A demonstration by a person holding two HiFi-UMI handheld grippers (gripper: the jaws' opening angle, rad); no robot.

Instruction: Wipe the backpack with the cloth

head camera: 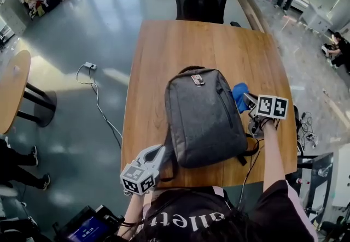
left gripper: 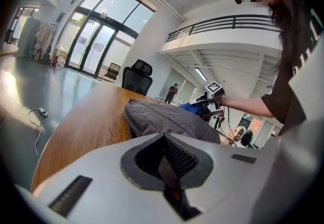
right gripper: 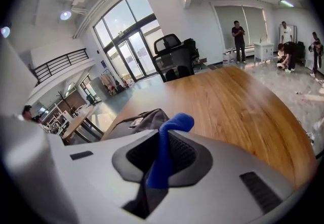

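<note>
left gripper: at near left corner of the backpack, jaws together, possibly nipping a dark strap, too dim to confirm
backpack: grey, flat on the wooden table
cloth: blue, touching backpack's right edge
right gripper: clamped on cloth
step: likely starting the wipe
next: press cloth flat, stroke leftward
writing: small tag, unreadable

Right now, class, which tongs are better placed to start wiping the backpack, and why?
Right. The right tongs pinch the blue cloth beside the backpack's right side; the left tongs are shut on its strap at the near corner, with no cloth.
</note>
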